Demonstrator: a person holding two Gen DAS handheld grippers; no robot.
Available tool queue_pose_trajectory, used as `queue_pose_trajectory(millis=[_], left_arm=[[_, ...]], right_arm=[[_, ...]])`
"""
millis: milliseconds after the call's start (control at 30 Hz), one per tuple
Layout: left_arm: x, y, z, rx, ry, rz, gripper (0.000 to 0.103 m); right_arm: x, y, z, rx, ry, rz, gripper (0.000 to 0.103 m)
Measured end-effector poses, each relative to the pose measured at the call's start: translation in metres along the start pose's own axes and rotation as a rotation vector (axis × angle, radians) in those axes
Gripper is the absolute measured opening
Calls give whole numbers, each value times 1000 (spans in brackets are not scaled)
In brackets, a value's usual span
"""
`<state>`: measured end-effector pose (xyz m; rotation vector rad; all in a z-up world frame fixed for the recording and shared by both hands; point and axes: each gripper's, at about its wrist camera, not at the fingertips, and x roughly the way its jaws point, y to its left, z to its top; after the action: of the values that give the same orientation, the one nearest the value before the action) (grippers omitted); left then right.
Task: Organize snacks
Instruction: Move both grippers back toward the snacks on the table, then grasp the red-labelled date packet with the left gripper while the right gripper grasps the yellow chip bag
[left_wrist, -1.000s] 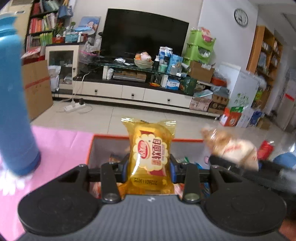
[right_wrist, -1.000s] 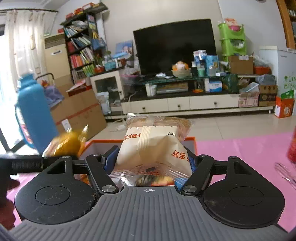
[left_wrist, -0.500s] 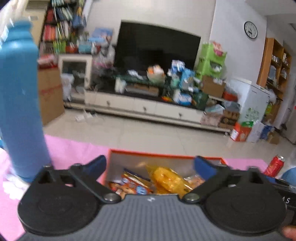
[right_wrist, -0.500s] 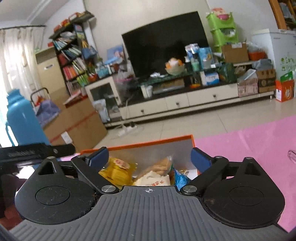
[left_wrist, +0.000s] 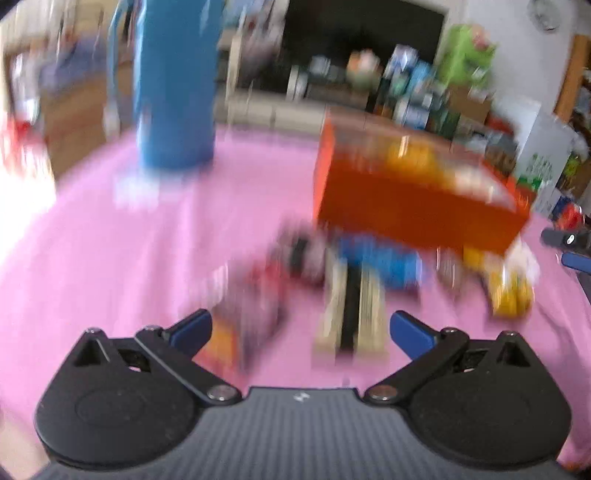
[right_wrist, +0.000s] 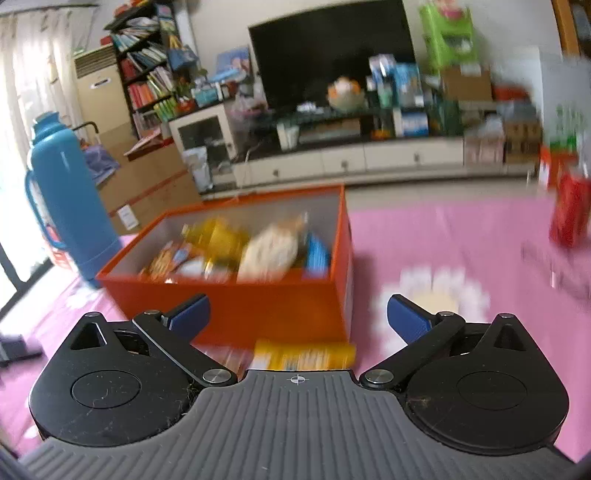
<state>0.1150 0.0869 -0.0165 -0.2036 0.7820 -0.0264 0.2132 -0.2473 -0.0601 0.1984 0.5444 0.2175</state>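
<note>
Both grippers hang over a pink tablecloth (right_wrist: 461, 236) with nothing between their fingers. The left gripper (left_wrist: 301, 328) stands spread wide. Its view is badly smeared, so the loose snacks ahead of its fingers are mostly colour. Nearest, just ahead of the gap and a little toward the right finger, lies a cream packet with a dark stripe (left_wrist: 351, 314), its long axis running straight away from the gripper. Just ahead of the left finger sits an orange and grey packet (left_wrist: 240, 332), cut to a blur. Further out are a blue packet (left_wrist: 380, 258), a red and dark one (left_wrist: 295, 254) and, well beyond the right finger, a yellow one (left_wrist: 511, 291); their print cannot be read.

The right gripper (right_wrist: 298, 314) has its jaws opening, already wide. Just below the gap, half hidden by the gripper body, a yellow packet (right_wrist: 304, 354) lies crosswise, its long axis running from finger to finger. Ahead of the fingers, nearer the left one, stands the orange box (right_wrist: 258, 310), holding several snack packets (a yellow one and a pale one show best). Beyond the left finger stands a blue thermos (right_wrist: 64, 206); far beyond the right finger, a blurred red can (right_wrist: 569, 210).
</note>
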Motion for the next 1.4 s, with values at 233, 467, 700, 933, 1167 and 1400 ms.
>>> queue_pose_trajectory(millis=[233,467,700,933,1167,1400], left_arm=[[-8,-11,-37,51,52,-13,102],[-4,-12,-1,199,-113,210,102],[60,8,37,334,32,186,102],[72,11,30,265,52,132,65],[70,17,33,178,67,129,60],[79,8,32,146,74,116,69]], right_arm=[[-25,-18,-65,228,153,56,91],[-23,-34,-78,303,179,35,91],[-4,-47,-72,401,228,55,91],[4,-23,-59,212,194,-41,91],[27,8,-53,118,196,-32,91],[57,32,-41,-47,138,-174,79]])
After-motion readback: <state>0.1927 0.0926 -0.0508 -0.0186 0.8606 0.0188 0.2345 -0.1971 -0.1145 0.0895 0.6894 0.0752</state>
